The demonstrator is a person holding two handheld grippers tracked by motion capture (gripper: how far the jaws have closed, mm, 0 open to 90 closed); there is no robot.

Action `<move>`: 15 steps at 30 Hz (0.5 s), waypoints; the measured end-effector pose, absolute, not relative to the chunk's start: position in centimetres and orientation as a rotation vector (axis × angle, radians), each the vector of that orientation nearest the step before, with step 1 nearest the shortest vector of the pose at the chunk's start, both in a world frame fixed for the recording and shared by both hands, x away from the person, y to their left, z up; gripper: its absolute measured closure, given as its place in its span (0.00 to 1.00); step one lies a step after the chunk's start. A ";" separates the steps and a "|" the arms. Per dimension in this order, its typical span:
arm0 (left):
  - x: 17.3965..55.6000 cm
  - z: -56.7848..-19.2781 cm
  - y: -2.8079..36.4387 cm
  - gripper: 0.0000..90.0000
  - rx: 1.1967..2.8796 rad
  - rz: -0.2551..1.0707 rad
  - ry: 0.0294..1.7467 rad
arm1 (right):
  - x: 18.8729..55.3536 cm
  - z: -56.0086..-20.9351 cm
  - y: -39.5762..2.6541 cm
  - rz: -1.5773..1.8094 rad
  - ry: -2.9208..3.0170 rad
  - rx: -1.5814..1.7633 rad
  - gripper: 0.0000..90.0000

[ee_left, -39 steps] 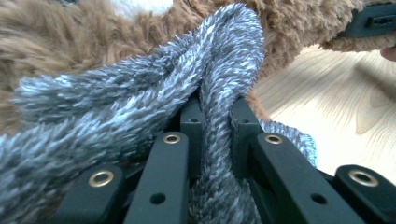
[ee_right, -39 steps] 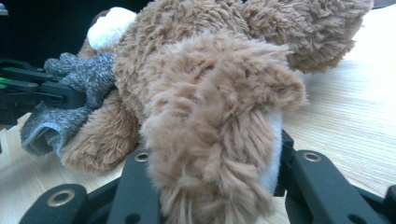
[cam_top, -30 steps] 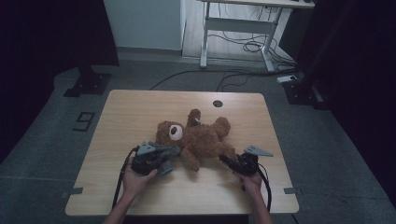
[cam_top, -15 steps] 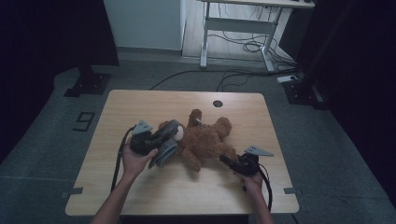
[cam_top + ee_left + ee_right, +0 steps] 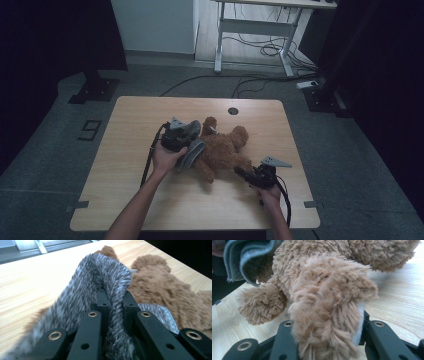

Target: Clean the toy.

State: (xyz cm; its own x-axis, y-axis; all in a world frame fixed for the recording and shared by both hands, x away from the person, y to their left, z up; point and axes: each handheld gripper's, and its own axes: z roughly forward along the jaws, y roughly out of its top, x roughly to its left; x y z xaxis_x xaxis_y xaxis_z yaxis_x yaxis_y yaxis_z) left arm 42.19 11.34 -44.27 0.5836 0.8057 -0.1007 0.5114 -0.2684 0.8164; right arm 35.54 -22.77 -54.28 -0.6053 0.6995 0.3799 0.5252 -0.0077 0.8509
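A brown teddy bear (image 5: 227, 150) lies on the wooden table (image 5: 150, 200). My left gripper (image 5: 192, 145) is shut on a fuzzy grey garment (image 5: 189, 155) and holds it raised by the bear's head end. In the left gripper view a fold of the grey garment (image 5: 100, 272) is pinched between the jaws of the gripper (image 5: 115, 298), with the bear (image 5: 160, 287) just behind. My right gripper (image 5: 245, 174) is shut on one of the bear's legs (image 5: 329, 310) at the near right. That leg fills the gap of the gripper (image 5: 327, 340), and the grey garment (image 5: 242, 262) hangs at the top left.
A round cable hole (image 5: 233, 110) sits near the table's far edge. Beyond the table stands a white desk frame (image 5: 255, 30) with cables on the floor. Dark stand bases rest on the floor at the left (image 5: 95, 90) and right (image 5: 322, 97).
My left hand has lifted and moved away from the person with the grey garment, from the table's near left up to the bear's head. The right hand has stayed put on the leg.
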 end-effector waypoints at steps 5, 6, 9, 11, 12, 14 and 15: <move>42.2 -44.1 13.5 0.89 1.914 0.454 1.106 | 35.5 -54.3 -22.8 1.663 2.101 1.313 0.68; 42.3 -44.2 14.1 0.89 1.912 0.468 1.126 | 35.5 -54.3 -22.8 1.664 2.099 1.315 0.68; 42.6 -45.5 16.0 0.89 1.899 0.437 1.183 | 35.6 -54.4 -22.9 1.661 2.099 1.322 0.68; 42.6 -46.6 17.3 0.89 1.855 0.365 1.212 | 35.6 -54.5 -22.8 1.662 2.100 1.321 0.68; 42.5 -47.0 17.7 0.89 1.846 0.354 1.217 | 35.6 -54.5 -22.8 1.660 2.102 1.322 0.68; 42.3 -47.4 18.3 0.89 1.849 0.365 1.230 | 35.6 -54.5 -22.8 1.655 2.107 1.321 0.68; 42.1 -47.6 18.4 0.89 1.857 0.378 1.238 | 35.6 -54.6 -22.8 1.654 2.109 1.323 0.68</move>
State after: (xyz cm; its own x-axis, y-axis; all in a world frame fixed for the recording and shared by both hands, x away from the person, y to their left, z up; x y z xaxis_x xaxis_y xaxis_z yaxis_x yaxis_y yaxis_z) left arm 42.14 18.42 -47.59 0.4642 0.8637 -0.1962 0.6064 -0.1484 0.7812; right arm 35.55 -22.78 -54.58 -0.5990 0.7051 0.3796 0.5365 0.0015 0.8439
